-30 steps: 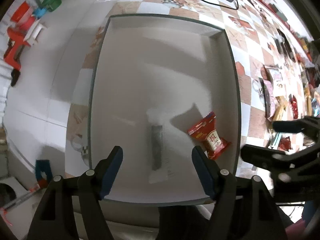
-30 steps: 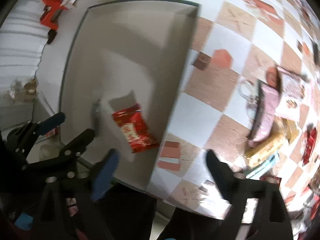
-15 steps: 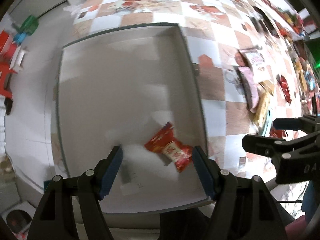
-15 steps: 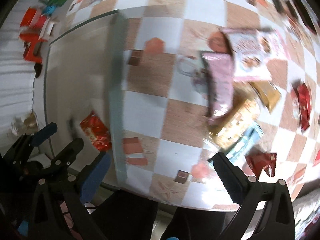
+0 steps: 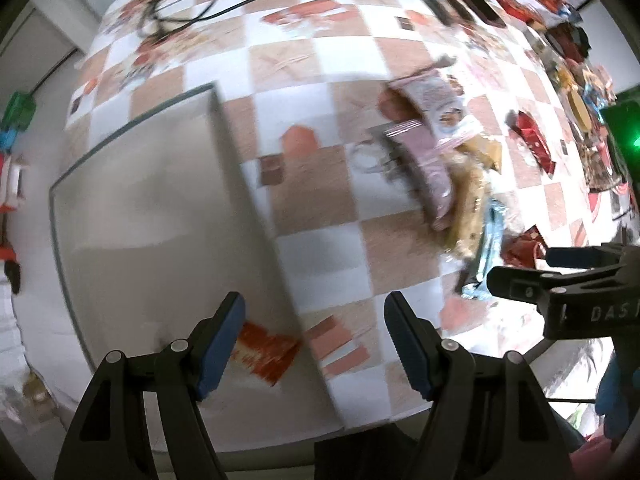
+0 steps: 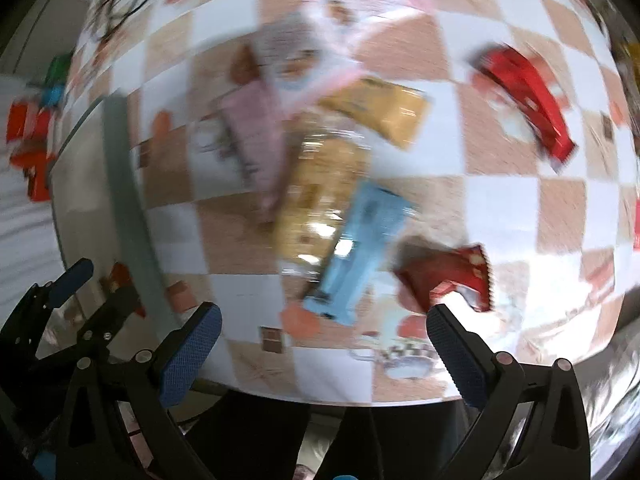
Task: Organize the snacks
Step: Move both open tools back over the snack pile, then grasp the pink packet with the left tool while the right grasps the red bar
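Only our left wrist view shows the red snack packet (image 5: 266,350) lying in the grey tray (image 5: 132,208), just beside our left gripper's (image 5: 314,344) left finger; the right wrist view instead looks onto the snack pile (image 6: 320,184) ahead of our right gripper (image 6: 320,356). Both grippers point steeply down over the checkered table (image 5: 320,196). Both sets of jaws stand spread and hold nothing.

A tray (image 5: 132,200) sits at the left of the surface (image 5: 320,220), one snack packet (image 5: 266,350) inside; a pile of snacks (image 6: 320,184) lies to its right.
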The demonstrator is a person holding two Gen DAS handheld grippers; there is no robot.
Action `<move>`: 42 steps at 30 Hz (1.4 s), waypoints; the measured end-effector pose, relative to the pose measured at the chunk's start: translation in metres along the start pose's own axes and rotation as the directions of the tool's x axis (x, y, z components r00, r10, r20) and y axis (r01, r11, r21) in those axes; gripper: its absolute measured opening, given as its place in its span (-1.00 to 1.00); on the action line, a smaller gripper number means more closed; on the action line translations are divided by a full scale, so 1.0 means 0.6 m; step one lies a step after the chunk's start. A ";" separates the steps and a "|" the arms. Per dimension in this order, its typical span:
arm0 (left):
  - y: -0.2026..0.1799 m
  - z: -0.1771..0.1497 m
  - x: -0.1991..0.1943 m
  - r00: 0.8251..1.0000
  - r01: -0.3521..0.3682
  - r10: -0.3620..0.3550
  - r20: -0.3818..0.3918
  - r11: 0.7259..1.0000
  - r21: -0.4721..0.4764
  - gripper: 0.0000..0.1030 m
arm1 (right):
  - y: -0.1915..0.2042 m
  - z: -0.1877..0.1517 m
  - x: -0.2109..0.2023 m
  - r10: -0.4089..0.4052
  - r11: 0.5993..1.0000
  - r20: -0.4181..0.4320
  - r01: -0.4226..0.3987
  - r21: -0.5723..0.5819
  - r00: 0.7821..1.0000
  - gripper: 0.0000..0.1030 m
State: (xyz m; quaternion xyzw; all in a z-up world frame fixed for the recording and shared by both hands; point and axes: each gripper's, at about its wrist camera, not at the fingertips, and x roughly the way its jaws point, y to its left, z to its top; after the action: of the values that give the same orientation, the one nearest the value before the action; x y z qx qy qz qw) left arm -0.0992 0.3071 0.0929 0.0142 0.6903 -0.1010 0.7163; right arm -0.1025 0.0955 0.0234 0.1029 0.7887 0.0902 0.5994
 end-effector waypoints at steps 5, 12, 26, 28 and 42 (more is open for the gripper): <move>-0.034 0.031 0.018 1.000 0.017 -0.017 -0.019 1.000 0.020 0.47 | -0.073 -0.010 -0.004 0.008 0.996 0.000 -0.008 0.092 1.000 1.00; -0.053 0.095 0.057 0.995 0.070 -0.075 -0.066 0.995 -0.070 0.47 | -0.145 -0.029 -0.005 0.010 0.985 -0.011 -0.008 0.171 1.000 1.00; -0.079 0.163 0.145 0.988 0.043 -0.065 -0.138 0.987 -0.157 0.51 | -0.260 0.033 -0.060 -0.099 0.987 0.020 0.095 0.128 0.995 1.00; -0.088 0.170 0.151 0.989 0.029 -0.050 -0.136 0.988 -0.155 0.52 | -0.262 0.062 -0.071 -0.142 0.987 0.044 0.138 0.085 0.989 1.00; -0.077 0.171 0.159 0.991 -0.026 -0.002 -0.135 0.978 -0.206 0.57 | -0.254 0.245 -0.093 -0.254 0.951 0.113 0.269 -0.150 0.961 1.00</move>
State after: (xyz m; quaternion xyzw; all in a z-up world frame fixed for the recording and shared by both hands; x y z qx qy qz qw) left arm -0.0032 0.2338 0.0087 -0.0494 0.7436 -0.0228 0.6665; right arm 0.0455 -0.0637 -0.0045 -0.0480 0.7566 0.0698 0.6483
